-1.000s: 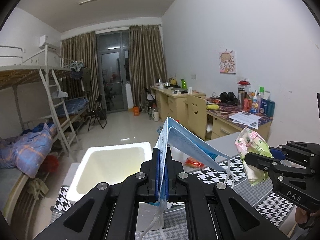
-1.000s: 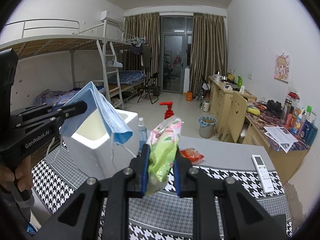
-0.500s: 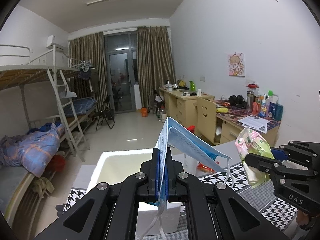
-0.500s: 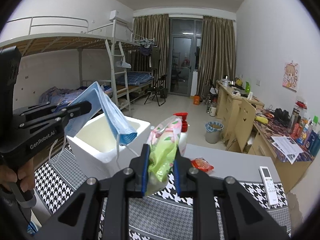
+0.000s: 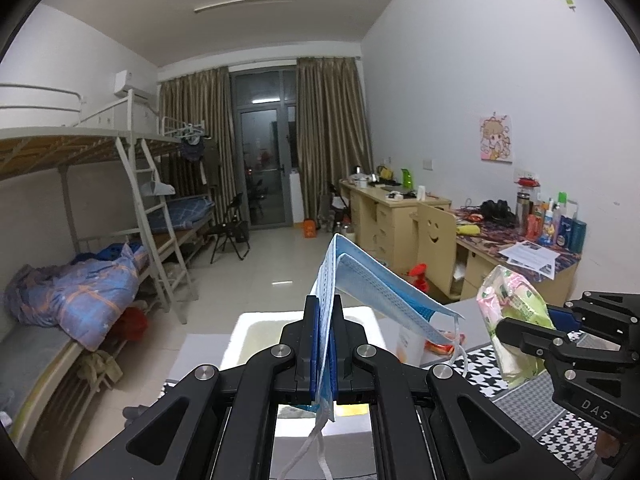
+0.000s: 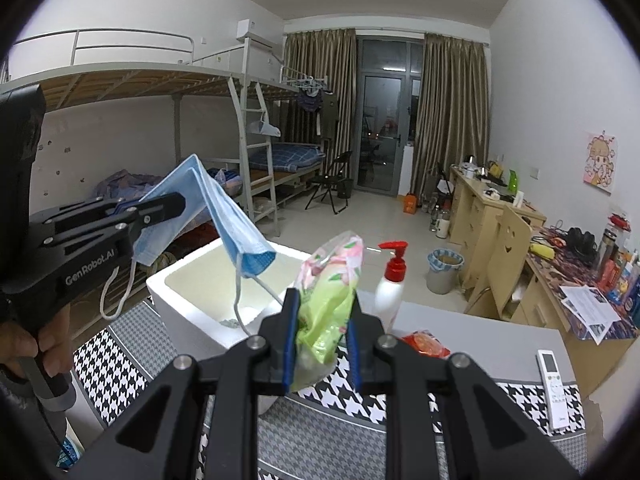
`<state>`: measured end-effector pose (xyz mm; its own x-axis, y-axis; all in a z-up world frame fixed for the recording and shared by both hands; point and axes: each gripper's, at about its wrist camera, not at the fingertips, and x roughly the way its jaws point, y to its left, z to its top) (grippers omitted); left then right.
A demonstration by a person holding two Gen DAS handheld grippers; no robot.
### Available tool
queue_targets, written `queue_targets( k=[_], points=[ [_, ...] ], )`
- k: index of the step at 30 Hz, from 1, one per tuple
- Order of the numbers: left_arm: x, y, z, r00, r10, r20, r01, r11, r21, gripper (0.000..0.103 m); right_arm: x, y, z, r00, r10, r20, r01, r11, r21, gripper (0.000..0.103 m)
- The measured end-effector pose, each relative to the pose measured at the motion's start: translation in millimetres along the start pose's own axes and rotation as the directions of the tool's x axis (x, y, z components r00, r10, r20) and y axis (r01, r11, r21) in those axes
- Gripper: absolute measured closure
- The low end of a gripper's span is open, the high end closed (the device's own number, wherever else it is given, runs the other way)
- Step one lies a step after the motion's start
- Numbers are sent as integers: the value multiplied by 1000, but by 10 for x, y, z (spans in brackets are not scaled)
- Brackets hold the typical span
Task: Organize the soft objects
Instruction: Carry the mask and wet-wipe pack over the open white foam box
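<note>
Both claws have risen above the white box (image 6: 208,300): left claw (image 5: 324,344) grips a face mask (image 5: 376,284), right claw (image 6: 322,344) grips a tissue pack (image 6: 332,288), ready for dropping.

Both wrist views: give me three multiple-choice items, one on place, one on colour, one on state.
1. Where does the face mask hang?
A. above the open white box
B. on the remote
C. inside the bin

2. What colour is the cap of the pump bottle?
A. blue
B. red
C. green

3. How is the right gripper?
A. open, holding nothing
B. shut on the remote
C. shut on the tissue pack

Answers: 1 A, the mask, clamped in the left gripper, droops over the box opening. 2 B, the pump head is red. 3 C, both pads press the green and pink pack.
</note>
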<state>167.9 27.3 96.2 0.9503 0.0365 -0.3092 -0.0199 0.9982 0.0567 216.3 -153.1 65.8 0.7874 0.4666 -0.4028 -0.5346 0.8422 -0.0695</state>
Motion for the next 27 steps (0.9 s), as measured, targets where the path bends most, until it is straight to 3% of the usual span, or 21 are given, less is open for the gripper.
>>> queue_targets(
  k=[27],
  points=[
    [302,247,-69,993,103,-59,-105,994,-26,99,314,279,169,997,75,-16,-76,995,-70,78]
  ],
)
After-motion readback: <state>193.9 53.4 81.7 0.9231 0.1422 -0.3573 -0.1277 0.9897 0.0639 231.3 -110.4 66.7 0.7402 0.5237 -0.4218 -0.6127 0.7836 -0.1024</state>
